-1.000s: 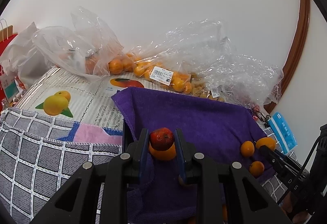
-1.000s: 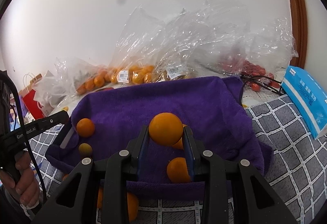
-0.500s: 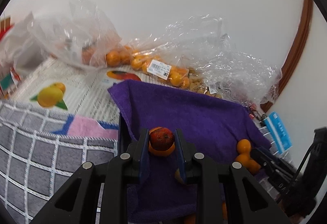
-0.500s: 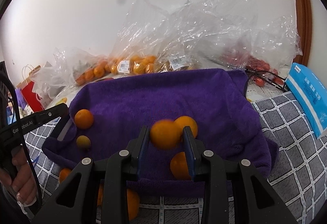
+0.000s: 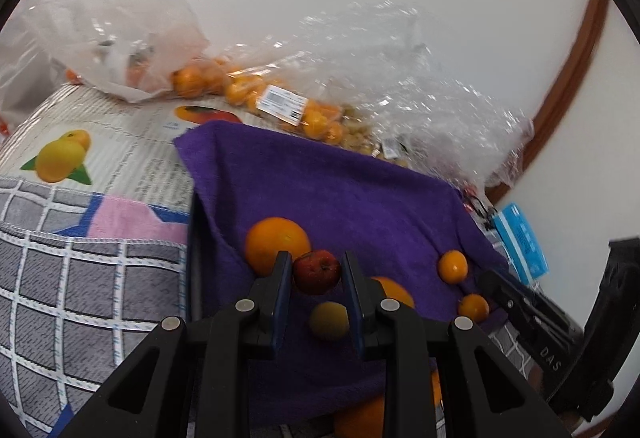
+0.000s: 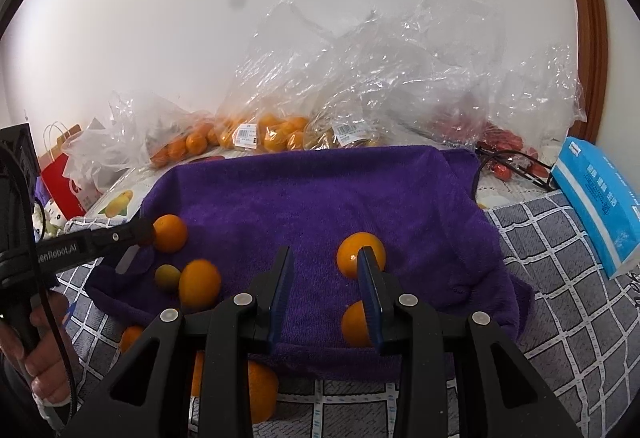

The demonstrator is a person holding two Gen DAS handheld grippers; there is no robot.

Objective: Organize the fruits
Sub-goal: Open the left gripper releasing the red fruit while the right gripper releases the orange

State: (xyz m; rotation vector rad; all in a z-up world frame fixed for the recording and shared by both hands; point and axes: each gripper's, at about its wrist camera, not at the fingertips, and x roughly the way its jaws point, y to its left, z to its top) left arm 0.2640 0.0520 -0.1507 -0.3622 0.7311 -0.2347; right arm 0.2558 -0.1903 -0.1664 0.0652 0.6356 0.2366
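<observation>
Two risks are showing: the left gripper (image 5: 316,272) is clamping a small red fruit (image 5: 316,271) above the purple towel (image 5: 328,190), while the right gripper (image 6: 324,278) is standing apart, empty. Loose oranges (image 6: 199,283) are sitting near the towel's near edge and, if nudged, could roll off.

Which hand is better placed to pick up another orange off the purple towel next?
Probably the right. Its tongs hold nothing, and an orange lies just ahead on the purple towel. The left tongs are shut on a small red fruit.
</observation>
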